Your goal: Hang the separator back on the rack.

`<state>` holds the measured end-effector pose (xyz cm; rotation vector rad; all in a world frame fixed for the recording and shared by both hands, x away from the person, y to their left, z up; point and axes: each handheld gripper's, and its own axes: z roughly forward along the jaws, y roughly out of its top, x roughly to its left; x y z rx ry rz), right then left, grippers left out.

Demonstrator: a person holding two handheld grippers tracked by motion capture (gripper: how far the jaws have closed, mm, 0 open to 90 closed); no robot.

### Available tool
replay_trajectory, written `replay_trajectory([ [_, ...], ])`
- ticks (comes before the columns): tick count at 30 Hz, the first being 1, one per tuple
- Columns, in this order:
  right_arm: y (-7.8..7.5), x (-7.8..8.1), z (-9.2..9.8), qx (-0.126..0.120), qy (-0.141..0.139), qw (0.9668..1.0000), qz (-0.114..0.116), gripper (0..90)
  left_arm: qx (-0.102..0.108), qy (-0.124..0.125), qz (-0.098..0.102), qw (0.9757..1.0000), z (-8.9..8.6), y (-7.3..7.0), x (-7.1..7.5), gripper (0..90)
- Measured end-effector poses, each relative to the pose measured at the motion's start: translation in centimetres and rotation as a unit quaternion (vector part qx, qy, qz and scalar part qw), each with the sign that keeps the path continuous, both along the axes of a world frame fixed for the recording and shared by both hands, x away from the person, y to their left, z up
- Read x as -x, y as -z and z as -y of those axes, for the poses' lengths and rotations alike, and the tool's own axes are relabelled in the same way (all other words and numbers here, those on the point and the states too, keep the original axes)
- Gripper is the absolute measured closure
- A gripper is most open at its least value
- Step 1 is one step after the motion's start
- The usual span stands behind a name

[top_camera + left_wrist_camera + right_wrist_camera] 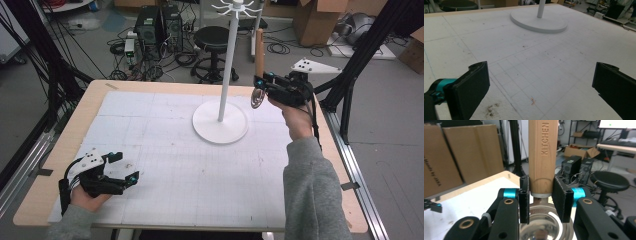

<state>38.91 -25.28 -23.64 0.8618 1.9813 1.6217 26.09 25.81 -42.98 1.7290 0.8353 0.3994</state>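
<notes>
One white mat-covered table (165, 150) bears one white hanging stand (220, 120) at its far middle, presumably awaiting the utensil; one wooden-handled ladle (542, 152) hangs bowl-down just right of the stand, clamped upright by the right gripper (541, 200); the left gripper (121, 169) rests near-left, jaws wide and empty.

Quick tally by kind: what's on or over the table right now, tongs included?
Tongs: 2, left tongs open on the mat, right tongs gripping the ladle
Wooden-handled ladle: 1
White hanger stand: 1
Total: 4
</notes>
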Motion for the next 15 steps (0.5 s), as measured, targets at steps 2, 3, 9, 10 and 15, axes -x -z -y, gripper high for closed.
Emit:
replay_trajectory([
  [2,-0.1,-0.1,-0.1,-0.002,0.001,1.0,0.002,69.6,0.0,0.001,-0.002,1.0,0.0,0.0,0.0,1.7],
  [3,-0.1,-0.2,-0.1,-0.003,0.002,1.0,0.003,69.6,0.001,0.001,-0.003,1.0,0.0,0.0,-0.1,1.8],
  [9,-0.7,-0.5,-0.3,-0.004,0.012,0.9999,0.007,69.5,-0.003,0.001,-0.004,1.0,0.1,0.1,-0.2,1.7],
  [10,-0.9,-0.5,-0.3,-0.003,0.015,0.9998,0.009,69.5,-0.003,0.001,-0.004,1.0,0.0,0.1,-0.2,1.7],
  [15,-1.4,-0.7,-0.3,-0.014,0.013,0.9998,0.012,69.5,-0.003,0.003,-0.01,0.9999,0.1,0.2,-0.2,1.7],
])
